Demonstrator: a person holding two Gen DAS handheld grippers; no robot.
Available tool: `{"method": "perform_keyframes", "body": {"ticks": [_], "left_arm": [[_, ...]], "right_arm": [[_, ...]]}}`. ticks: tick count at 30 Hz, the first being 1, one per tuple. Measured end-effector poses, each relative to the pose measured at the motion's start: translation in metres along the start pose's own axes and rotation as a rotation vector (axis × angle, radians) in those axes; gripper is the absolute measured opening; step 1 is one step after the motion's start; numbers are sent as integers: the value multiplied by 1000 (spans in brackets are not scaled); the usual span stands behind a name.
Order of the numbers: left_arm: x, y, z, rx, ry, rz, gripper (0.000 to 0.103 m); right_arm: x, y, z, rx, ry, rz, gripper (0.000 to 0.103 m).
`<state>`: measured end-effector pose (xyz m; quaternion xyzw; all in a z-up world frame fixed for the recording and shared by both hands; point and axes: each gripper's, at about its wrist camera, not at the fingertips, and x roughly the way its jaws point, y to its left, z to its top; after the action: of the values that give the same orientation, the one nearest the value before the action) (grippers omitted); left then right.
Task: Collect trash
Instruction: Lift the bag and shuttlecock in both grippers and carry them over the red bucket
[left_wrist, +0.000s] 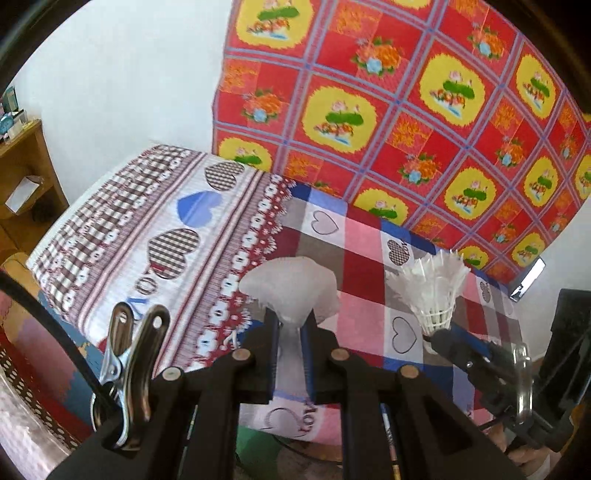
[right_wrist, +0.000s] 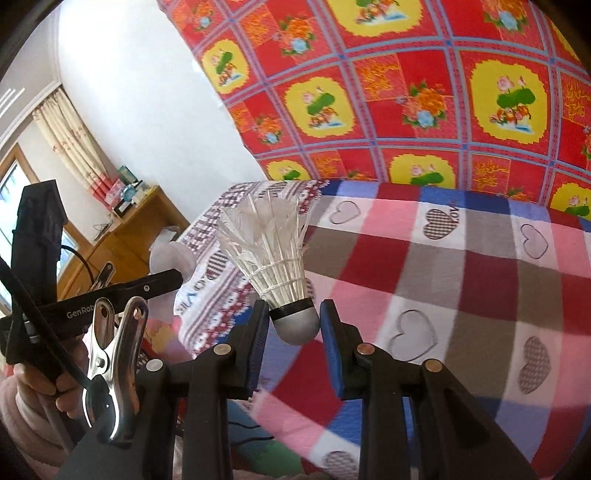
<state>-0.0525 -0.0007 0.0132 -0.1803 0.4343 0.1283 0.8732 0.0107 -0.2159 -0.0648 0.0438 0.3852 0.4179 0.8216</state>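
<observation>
- Above the bed (left_wrist: 362, 266), both hand-held grippers are lifted clear of the covers, each with something in its jaws.
- Left hand-held gripper (left_wrist: 291, 332): its jaws are nearly together, pinched on the narrow twisted tail of a white crumpled tissue (left_wrist: 291, 288). The wad fans out above the fingertips, off the bedding.
- Right hand-held gripper (right_wrist: 293, 328): its jaws stand partly apart, with the blue pads on either side of the grey rounded cork of a white shuttlecock (right_wrist: 269, 247). The left pad touches the black band above the cork; on the right a thin gap may remain, so contact there is hard to judge. The feather skirt points up and away, tilted slightly to the left.
- Seen from the left wrist view, the shuttlecock (left_wrist: 436, 288) sits to the right of the tissue, well apart from it, at the tip of the other gripper (left_wrist: 439, 334).
- Seen from the right wrist view, the left gripper enters from the left edge, with the tissue (right_wrist: 171, 258) at its tip and a hand (right_wrist: 48, 384) in a pink sleeve wrapped round its handle.
- Bedding: a checked sheet (right_wrist: 443, 280) with hearts in red, pink, blue and grey, and beside it a white and maroon patterned cover (left_wrist: 155, 229).
- A red cloth (left_wrist: 406, 110) with yellow floral panels hangs behind the bed.
- A wooden shelf (left_wrist: 26, 173) stands by the white wall at the left.
</observation>
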Motion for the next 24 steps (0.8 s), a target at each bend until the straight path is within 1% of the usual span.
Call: {"method": "perform_keyframes", "body": {"ticks": [6, 14, 18, 24], "left_arm": [[-25, 31, 1, 15, -33, -3, 12], [-65, 78, 1, 43, -99, -1, 12], [-80, 104, 1, 29, -115, 20, 12], [-104, 142, 6, -22, -155, 46, 12]], "right_arm": [[0, 42, -6, -10, -31, 3, 29], [13, 106, -8, -41, -59, 36, 29], [25, 139, -7, -56, -70, 77, 29], [46, 184, 2, -111, -53, 138, 29]]}}
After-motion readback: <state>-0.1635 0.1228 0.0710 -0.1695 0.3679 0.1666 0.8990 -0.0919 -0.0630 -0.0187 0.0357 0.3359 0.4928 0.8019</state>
